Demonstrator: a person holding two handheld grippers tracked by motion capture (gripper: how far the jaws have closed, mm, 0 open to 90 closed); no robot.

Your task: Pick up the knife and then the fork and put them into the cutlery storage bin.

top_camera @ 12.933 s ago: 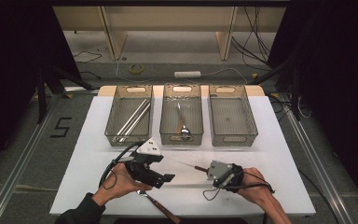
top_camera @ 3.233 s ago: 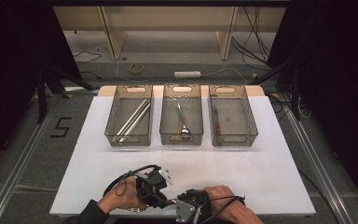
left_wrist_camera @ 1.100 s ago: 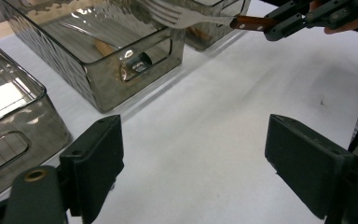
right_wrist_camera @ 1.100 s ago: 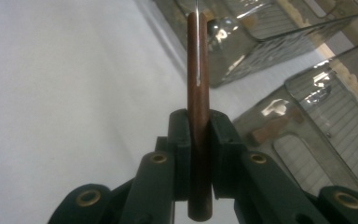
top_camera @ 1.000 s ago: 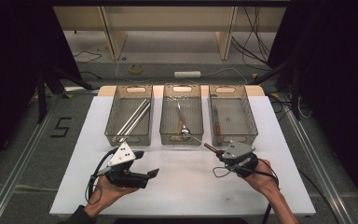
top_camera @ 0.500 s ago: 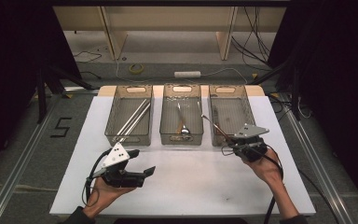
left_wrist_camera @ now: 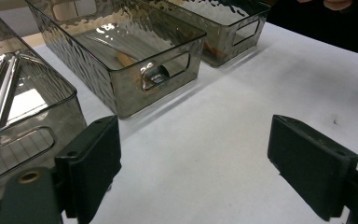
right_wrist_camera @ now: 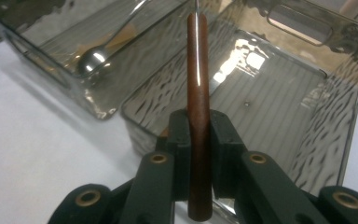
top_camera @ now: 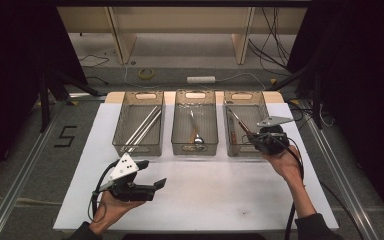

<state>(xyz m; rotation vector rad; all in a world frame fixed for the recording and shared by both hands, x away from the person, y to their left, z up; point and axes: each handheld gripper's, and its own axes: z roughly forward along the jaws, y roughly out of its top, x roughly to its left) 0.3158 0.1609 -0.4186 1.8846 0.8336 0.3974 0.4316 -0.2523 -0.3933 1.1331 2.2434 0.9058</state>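
The right gripper [top_camera: 254,136] has travelled from the near middle of the white table [top_camera: 220,190] out toward two o'clock, and now hangs at the near rim of the right-hand bin [top_camera: 245,127]. Its jaws are clamped on the brown handle of a utensil [right_wrist_camera: 199,116], which in the right gripper view stands up between them and points over the bin's ribbed floor; the metal end is cut off at the top, so I cannot tell whether it is a knife or fork. The left gripper [top_camera: 152,187] has drawn back to about seven o'clock, jaws wide apart with nothing between them, resting low over the table. The middle bin [top_camera: 195,125] holds a spoon [top_camera: 196,135], the left bin [top_camera: 139,127] long metal rods [top_camera: 142,127]. Judging by this sorting, the carry is nearly done; what remains is lowering and letting go.
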